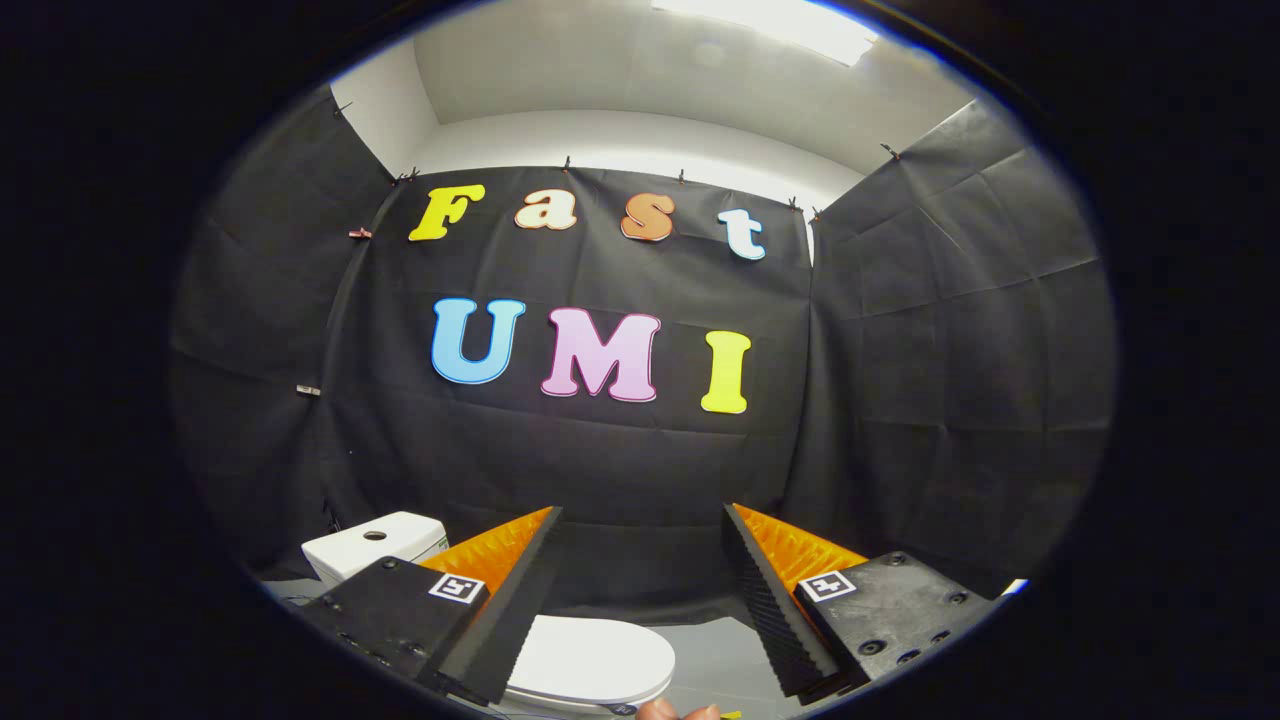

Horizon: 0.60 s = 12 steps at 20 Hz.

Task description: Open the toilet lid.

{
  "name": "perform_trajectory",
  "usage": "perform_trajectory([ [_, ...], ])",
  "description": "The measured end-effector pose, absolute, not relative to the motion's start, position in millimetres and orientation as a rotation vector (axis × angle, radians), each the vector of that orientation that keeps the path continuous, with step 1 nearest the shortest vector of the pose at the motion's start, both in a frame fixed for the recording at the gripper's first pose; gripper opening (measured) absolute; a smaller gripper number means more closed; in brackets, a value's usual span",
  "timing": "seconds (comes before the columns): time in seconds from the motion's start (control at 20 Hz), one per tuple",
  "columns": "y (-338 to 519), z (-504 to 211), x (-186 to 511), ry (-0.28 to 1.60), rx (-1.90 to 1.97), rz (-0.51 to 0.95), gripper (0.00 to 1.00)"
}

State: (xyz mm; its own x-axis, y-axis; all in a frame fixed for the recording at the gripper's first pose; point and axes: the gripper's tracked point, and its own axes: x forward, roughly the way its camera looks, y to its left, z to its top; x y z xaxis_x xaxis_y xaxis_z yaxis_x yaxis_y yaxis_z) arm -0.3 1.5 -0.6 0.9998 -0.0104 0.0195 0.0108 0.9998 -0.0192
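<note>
While hovering low in the frame, gripper (640, 590) fingers spread wide, pinching nothing; closed glossy white oval toilet lid (590, 660) lower centre, white rectangular tank (375, 545) lower left.

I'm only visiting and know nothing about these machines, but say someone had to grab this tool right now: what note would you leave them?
Gripper: open, fingers spread wide with nothing between them, raised and pointing at the booth's black wall.
Toilet: low down, below the fingers. Its lid is shut and lies flat, showing partly behind the left finger. The tank stands just beyond that finger.
Done: nothing yet; the lid is untouched.
Left: lower the gripper to the lid's front edge, catch it, and swing it up toward the tank.
</note>
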Motion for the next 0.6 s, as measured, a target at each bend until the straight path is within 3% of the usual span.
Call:
perform_trajectory([
  [0.6, 6.4, -35.3, 14.3, -0.006, -0.009, -0.007, 0.98],
])
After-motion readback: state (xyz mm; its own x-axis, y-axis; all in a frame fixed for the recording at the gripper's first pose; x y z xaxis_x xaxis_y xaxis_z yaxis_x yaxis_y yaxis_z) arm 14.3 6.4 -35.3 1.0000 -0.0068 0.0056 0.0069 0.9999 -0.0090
